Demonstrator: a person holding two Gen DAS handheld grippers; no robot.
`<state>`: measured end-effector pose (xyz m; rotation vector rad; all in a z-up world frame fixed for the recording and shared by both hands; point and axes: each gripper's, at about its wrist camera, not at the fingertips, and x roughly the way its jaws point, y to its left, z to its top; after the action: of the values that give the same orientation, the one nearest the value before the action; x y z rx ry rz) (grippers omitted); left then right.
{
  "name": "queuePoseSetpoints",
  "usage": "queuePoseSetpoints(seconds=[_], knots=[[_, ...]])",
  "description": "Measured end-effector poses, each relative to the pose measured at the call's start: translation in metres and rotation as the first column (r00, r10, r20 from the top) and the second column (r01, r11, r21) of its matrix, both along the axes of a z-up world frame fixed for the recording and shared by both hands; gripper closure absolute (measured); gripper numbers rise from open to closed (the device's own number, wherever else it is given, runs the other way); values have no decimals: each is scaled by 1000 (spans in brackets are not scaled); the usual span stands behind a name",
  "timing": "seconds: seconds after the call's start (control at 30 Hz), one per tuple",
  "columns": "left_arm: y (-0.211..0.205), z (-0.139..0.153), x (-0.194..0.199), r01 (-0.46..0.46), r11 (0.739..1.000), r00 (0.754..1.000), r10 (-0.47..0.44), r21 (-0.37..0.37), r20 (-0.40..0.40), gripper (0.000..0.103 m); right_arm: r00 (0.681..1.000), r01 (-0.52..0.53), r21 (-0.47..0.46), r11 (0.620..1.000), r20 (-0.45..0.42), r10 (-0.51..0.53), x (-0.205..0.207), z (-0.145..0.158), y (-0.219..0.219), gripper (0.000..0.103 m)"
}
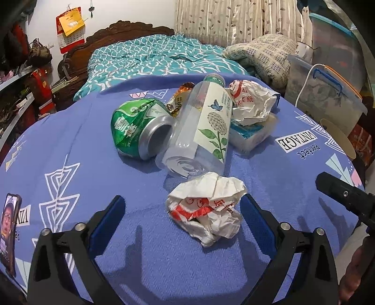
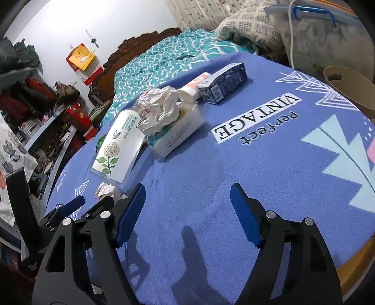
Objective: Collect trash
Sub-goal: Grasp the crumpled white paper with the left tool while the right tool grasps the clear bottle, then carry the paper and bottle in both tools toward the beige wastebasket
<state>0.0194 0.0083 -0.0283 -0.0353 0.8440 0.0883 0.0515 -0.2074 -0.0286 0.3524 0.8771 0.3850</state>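
Trash lies heaped on the round table under a blue printed cloth [image 1: 98,145], and we hold both tools over it. Our left gripper [image 1: 184,214] stands wide open, its blue pads either side of a crumpled white wrapper with red print [image 1: 206,208], the right pad close against it, the left pad well apart. Just beyond lies a clear plastic bottle with a flower label [image 1: 201,131] on its side, touching a crushed green drink can [image 1: 138,127]. Behind them sit a second crumpled white paper ball [image 1: 253,103] on a white tissue pack [image 1: 250,135] and a gold foil packet [image 1: 181,96]. Our right gripper [image 2: 187,211] is open too, over bare cloth, holding nothing. Farther off we see a dark blue carton [image 2: 225,83] lying flat. A phone [image 1: 9,232] rests at the table's left edge. Past the table are a bed with a teal quilt [image 1: 150,58], patterned curtains [image 1: 234,21] and plastic storage boxes [image 1: 328,93].
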Motion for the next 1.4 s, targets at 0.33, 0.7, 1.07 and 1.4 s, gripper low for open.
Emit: queuePoseSetpoints(seconds=[0.33, 0.7, 1.07, 1.4], knots=[[30, 4, -23, -10, 991, 999, 15, -135, 33, 72, 985, -149, 97, 984, -72, 156, 63, 15, 72, 17], [63, 7, -48, -54, 986, 998, 60, -157, 33, 72, 945, -193, 116, 974, -244, 216, 103, -25, 152, 25], [62, 16, -46, -16, 983, 998, 27, -184, 60, 71, 909, -416, -60, 907, -64, 413, 53, 25, 111, 36], [3, 13, -15, 128, 978, 992, -129, -164, 6, 71, 905, -374, -374, 849, 52, 422, -3, 23, 36, 19]])
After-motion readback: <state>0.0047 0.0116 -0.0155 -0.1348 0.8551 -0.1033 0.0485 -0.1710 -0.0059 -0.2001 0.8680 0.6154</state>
